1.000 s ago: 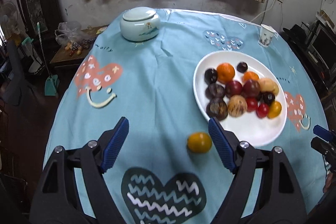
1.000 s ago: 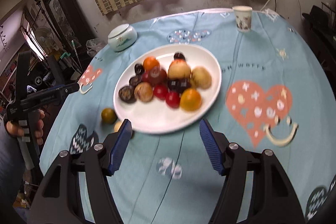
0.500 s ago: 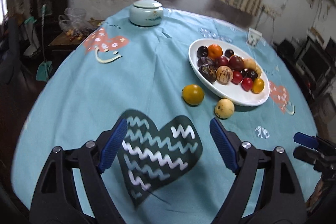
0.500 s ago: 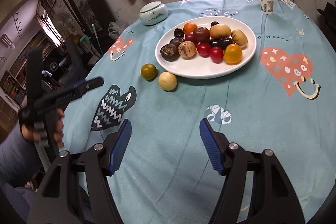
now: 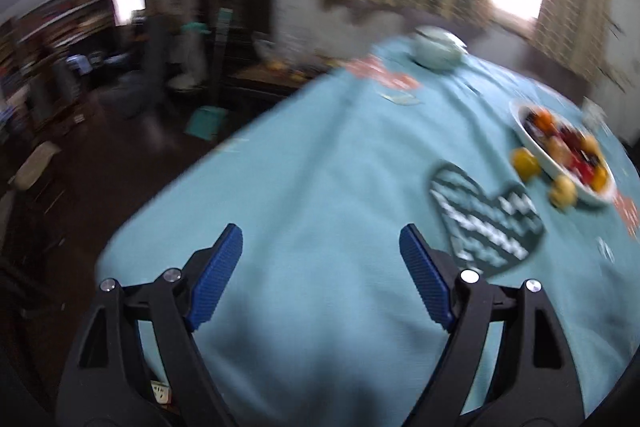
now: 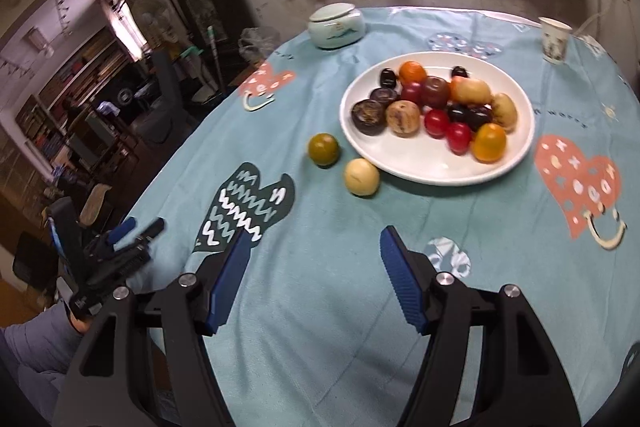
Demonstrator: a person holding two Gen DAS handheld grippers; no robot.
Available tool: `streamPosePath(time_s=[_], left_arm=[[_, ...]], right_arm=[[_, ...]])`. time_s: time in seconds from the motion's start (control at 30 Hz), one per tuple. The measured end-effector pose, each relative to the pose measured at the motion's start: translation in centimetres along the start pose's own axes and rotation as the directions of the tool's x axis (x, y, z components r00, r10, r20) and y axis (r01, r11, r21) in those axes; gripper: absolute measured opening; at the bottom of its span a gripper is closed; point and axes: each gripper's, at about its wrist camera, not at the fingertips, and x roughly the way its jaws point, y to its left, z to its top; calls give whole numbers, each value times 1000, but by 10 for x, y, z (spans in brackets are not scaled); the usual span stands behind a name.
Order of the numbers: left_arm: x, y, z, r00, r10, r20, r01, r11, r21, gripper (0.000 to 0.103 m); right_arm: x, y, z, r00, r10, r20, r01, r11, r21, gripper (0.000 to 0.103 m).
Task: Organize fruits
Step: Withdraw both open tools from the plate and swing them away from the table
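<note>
A: Resting on a round table covered by a pale blue cloth, a white plate is seen from the right wrist view, heaped with small fruits: dark purple, red, orange and tan ones.

B: Is any fruit found off the plate?

A: Two pieces are. A greenish-yellow fruit lies on the cloth just beside the plate's near-left rim, and a pale cream fruit lies close to it, almost touching the rim. In the blurred left wrist view the same plate is placed far to the right.

B: How are the grippers held?

A: The right gripper is held over bare cloth well short of the plate, its blue-padded jaws spread apart with nothing between them. The left gripper is held over bare cloth too, jaws parted wider and likewise empty; it is also seen at the table's left edge, gripped by a hand in a grey sleeve.

B: What else is on the table?

A: A lidded pale green jar and a paper cup are set at the far side.
</note>
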Motion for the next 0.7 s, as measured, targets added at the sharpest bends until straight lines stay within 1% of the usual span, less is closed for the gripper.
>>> streamPosePath(time_s=[0.07, 0.1, 0.17, 0.23, 0.3, 0.33, 0.37, 0.4, 0.43, 0.47, 0.5, 0.53, 0.57, 0.6, 0.63, 0.67, 0.7], left_arm=[[-12, 22, -7, 995, 94, 40, -90, 992, -87, 82], [-19, 34, -14, 990, 134, 47, -126, 981, -147, 82], [-28, 53, -31, 982, 180, 50, -162, 955, -248, 82], [-34, 64, -56, 971, 236, 43, -211, 926, -314, 82], [-34, 77, -79, 948, 316, 28, -283, 882, -378, 85], [-32, 90, -91, 931, 363, 15, -319, 837, -444, 85], [-31, 101, -100, 917, 399, 5, -344, 796, -498, 88], [-29, 117, -113, 893, 450, -16, -375, 724, -578, 91], [-28, 131, -125, 875, 483, -34, -389, 660, -643, 92], [-25, 147, -140, 854, 516, -60, -400, 578, -711, 93], [-21, 158, -151, 843, 530, -91, -409, 523, -748, 93], [-16, 171, -164, 837, 530, -135, -418, 461, -783, 93], [-10, 181, -176, 842, 511, -173, -418, 415, -808, 93], [-7, 190, -187, 849, 481, -217, -422, 372, -826, 91], [-10, 194, -195, 854, 464, -234, -418, 345, -840, 91], [-16, 195, -199, 856, 466, -225, -405, 335, -850, 91], [-28, 193, -197, 854, 476, -210, -401, 346, -848, 91]], right_arm=[[4, 6, 6, 999, 46, -19, -46, 998, -36, 68], [3, 12, 6, 998, 60, -26, -62, 996, -61, 68], [4, 25, 8, 995, 90, -44, -96, 986, -138, 68], [7, 36, 9, 990, 125, -61, -135, 970, -201, 68], [11, 46, 12, 985, 151, -81, -166, 958, -234, 68], [12, 52, 14, 983, 164, -87, -181, 950, -254, 68], [13, 59, 16, 978, 186, -97, -206, 939, -274, 68], [13, 66, 18, 974, 201, -104, -223, 929, -296, 68], [13, 74, 20, 971, 215, -105, -237, 916, -324, 68], [12, 83, 23, 967, 234, -103, -255, 898, -358, 68], [13, 90, 26, 964, 247, -100, -266, 885, -382, 68], [13, 97, 29, 960, 264, -94, -279, 874, -397, 68], [15, 104, 32, 950, 297, -94, -309, 864, -398, 68], [18, 109, 34, 940, 325, -101, -337, 854, -396, 68], [21, 118, 34, 933, 343, -110, -358, 842, -404, 68], [23, 125, 34, 930, 350, -113, -364, 832, -419, 68], [24, 132, 32, 925, 360, -124, -377, 818, -434, 68]])
